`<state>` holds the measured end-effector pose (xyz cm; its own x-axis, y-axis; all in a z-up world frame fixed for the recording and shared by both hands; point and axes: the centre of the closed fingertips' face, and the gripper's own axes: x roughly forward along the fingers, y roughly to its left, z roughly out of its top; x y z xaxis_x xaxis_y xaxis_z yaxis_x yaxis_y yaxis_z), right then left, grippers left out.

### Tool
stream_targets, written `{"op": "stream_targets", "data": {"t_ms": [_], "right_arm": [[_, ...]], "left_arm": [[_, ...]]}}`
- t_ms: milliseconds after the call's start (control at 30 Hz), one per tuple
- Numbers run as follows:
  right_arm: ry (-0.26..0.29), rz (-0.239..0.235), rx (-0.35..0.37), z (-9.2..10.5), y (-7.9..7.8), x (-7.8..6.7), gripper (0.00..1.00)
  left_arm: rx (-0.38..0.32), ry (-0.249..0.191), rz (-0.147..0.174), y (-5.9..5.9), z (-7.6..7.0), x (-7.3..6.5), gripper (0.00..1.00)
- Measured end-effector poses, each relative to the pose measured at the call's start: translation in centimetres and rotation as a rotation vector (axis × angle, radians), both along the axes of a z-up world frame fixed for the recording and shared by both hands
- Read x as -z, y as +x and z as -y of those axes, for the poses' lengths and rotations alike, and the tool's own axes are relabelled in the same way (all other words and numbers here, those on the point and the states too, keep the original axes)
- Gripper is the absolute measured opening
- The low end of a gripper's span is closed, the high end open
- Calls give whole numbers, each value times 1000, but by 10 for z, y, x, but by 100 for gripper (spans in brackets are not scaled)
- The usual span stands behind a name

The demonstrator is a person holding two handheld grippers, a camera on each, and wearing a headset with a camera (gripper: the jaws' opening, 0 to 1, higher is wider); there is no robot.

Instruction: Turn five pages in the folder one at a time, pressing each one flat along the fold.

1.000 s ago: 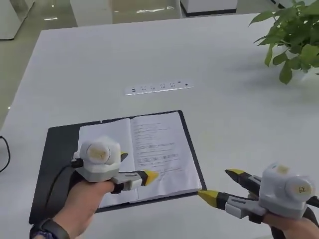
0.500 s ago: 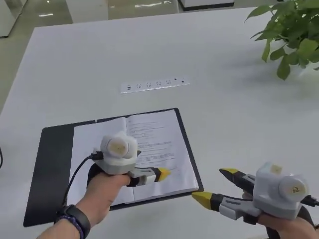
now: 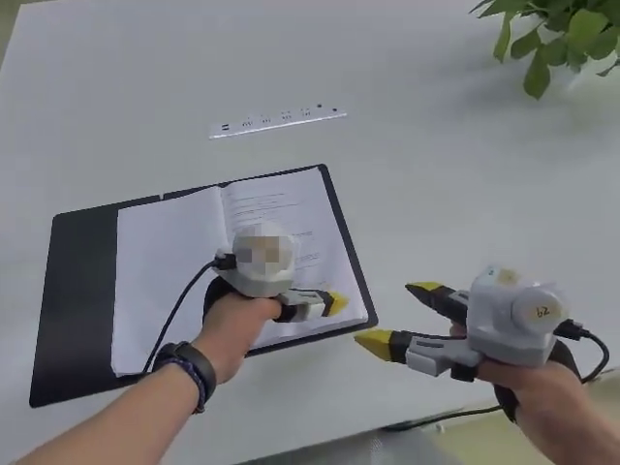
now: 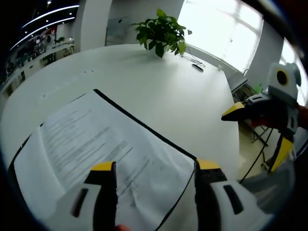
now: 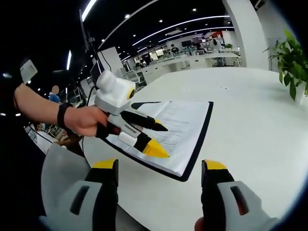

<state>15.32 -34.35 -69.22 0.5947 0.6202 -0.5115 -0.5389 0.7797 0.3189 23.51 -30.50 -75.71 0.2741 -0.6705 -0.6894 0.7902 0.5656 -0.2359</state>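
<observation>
Over the folder lying spread near-left, the left gripper, jaws apart, is edging rightward to the near corner of the right page, probably readying a turn; the right gripper, jaws apart, is waiting just beside.

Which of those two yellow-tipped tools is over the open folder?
The left gripper, above the printed right-hand page near its lower corner. The right gripper is off the folder, over bare table beside it, jaws open.
</observation>
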Motion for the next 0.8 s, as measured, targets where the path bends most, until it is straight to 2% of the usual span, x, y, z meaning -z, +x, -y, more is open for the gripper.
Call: {"op": "stream_targets", "data": {"t_ms": [133, 233, 267, 300, 367, 400, 500, 600, 800], "right_arm": [[-3, -8, -9, 1, -2, 3, 70], [-2, -11, -9, 3, -2, 3, 70], [-2, -11, -8, 4, -2, 3, 70], [-1, -13, -7, 5, -1, 3, 70], [0, -40, -18, 5, -4, 5, 66], [-3, -38, -19, 6, -4, 5, 65], [-2, -44, -25, 5, -5, 7, 66], [6, -40, -20, 4, -4, 6, 66], [7, -40, -21, 2, -3, 6, 66]], "left_arm": [[33, 7, 0, -5, 13, 10, 68], [66, 29, 35, -7, 19, 15, 69], [69, 29, 33, -8, 21, 16, 69], [75, 35, 45, -7, 22, 17, 70], [104, 74, 95, -5, 21, 21, 69], [107, 83, 96, -6, 21, 22, 68], [139, 115, 129, -6, 19, 26, 66], [150, 125, 144, -6, 18, 28, 66], [153, 126, 148, -6, 17, 26, 65]]}}
